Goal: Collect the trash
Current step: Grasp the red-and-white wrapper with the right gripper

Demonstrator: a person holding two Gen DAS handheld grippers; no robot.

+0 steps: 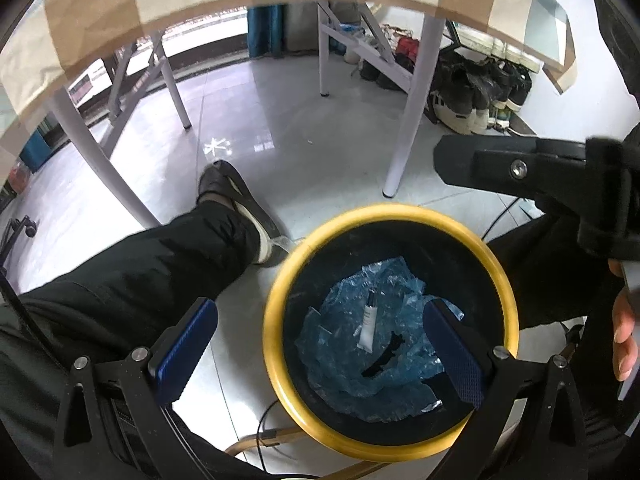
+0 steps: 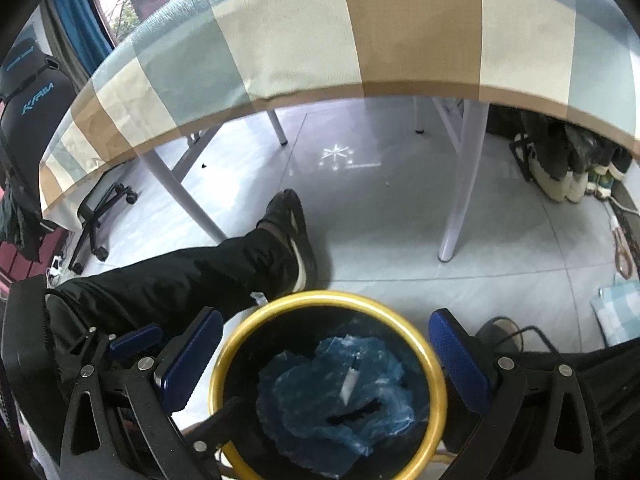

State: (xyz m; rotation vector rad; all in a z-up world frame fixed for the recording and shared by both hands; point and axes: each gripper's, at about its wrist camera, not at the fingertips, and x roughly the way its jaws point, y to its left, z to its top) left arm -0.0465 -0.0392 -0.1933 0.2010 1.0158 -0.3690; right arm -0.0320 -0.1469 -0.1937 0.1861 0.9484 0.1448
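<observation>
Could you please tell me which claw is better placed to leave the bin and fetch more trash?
Probably the right claw. It is open and empty over the bin, and it seems to reach nearer the table edge than the left claw, which is also empty.

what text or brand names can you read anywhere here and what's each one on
"KARMA", or near it, in blue letters on the black chair back; the middle letters are blurred.
A smaller blue line on the chair's headrest: too small to read.
White tube in the bin: print too small to read.
</observation>
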